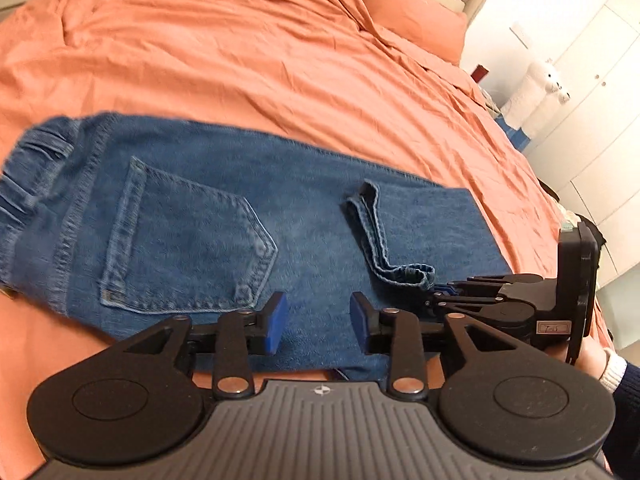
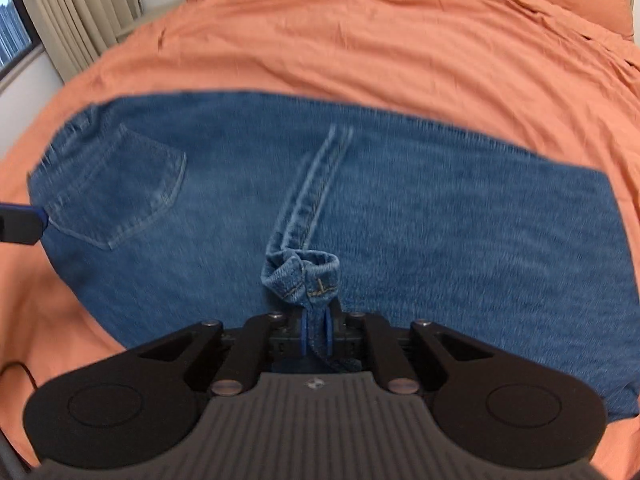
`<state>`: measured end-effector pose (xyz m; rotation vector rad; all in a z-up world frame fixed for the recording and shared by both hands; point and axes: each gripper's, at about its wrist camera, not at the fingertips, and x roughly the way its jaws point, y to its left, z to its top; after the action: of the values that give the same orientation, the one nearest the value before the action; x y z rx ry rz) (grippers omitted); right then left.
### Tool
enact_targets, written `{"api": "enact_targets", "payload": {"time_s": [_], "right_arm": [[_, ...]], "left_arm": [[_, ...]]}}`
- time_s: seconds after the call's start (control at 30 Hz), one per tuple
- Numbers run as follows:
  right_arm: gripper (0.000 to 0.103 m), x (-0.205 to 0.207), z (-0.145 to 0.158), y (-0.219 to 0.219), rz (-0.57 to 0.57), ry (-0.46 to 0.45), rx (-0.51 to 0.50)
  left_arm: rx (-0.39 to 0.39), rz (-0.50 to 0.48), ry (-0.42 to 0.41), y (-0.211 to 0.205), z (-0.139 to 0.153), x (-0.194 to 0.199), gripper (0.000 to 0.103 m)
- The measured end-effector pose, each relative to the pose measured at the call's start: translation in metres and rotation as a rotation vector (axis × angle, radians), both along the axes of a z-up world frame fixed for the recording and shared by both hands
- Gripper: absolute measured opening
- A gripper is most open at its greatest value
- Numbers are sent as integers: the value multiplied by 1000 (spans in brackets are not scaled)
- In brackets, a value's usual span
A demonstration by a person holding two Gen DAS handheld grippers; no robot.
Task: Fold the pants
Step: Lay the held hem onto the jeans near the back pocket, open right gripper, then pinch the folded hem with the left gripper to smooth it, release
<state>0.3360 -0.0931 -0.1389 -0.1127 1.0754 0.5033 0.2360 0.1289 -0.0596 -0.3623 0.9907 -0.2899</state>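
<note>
Left gripper (image 1: 318, 322) jaws apart, nothing between the blue pads, hovering over denim. Right gripper (image 2: 316, 330) narrow, pinching the bunched hem (image 2: 302, 274) of the jeans (image 2: 420, 208). Just ahead of both: jeans folded flat, back pocket (image 1: 188, 240) to the left. Beyond: rumpled orange bedspread (image 1: 240, 40); pillow (image 1: 412, 8) far right.

Your left tool (image 1: 318, 322) is a black linkage body with two round discs, silver rivet pins, a ribbed grey centre plate bearing a small compass mark, and blue finger pads (image 1: 277, 322). Your right tool (image 2: 316, 330) is built alike. Your navy sleeve (image 1: 624, 400) ends in a white ribbed cuff (image 1: 612, 370).
</note>
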Motion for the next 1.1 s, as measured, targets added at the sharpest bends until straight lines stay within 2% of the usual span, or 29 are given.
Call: {"api": "enact_targets", "payload": {"time_s": [0.1,0.13,0.23,0.33,0.4,0.5,0.63,0.77,0.8,0.83,0.87,0.9,0.93,1.0,1.1], "right_arm": [[22,3,-2,0,29,49,5],[22,4,-1,2,52,55,-4],[35,6,8,6,115,79,-21],[45,5,26,1,139,60,-18],[46,13,36,-7,131,27,-20],[43,30,39,-18,82,-19,-79],[43,57,25,-36,35,-48,-158],[43,76,9,-66,-1,-35,-202],[43,80,5,-73,-9,-25,-206],[43,82,1,-78,-14,-15,-205],[44,84,-2,-82,-17,-7,-202],[45,85,-4,-87,-19,-5,-198],[46,85,-5,-89,-20,-7,-197],[46,86,-7,-88,-18,-11,-193],[46,82,-7,-88,-9,-32,-210]], "left_arm": [[-29,-24,5,-7,-9,7,49],[-42,-31,8,-10,-12,11,50],[-76,-38,12,-17,-21,21,52],[-92,-3,5,-25,-30,38,55],[-129,12,13,-31,-37,50,55],[-191,48,38,-40,-53,73,55],[-241,120,67,-49,-81,97,55],[-354,187,68,-47,-103,108,55],[-371,192,59,-47,-107,110,53],[-381,193,46,-47,-109,111,40],[-383,190,37,-48,-110,112,33],[-374,176,29,-50,-109,114,13],[-355,158,4,-53,-104,114,8],[-263,111,-103,-64,-84,109,7],[-52,-19,-305,-98,-42,90,6]]}}
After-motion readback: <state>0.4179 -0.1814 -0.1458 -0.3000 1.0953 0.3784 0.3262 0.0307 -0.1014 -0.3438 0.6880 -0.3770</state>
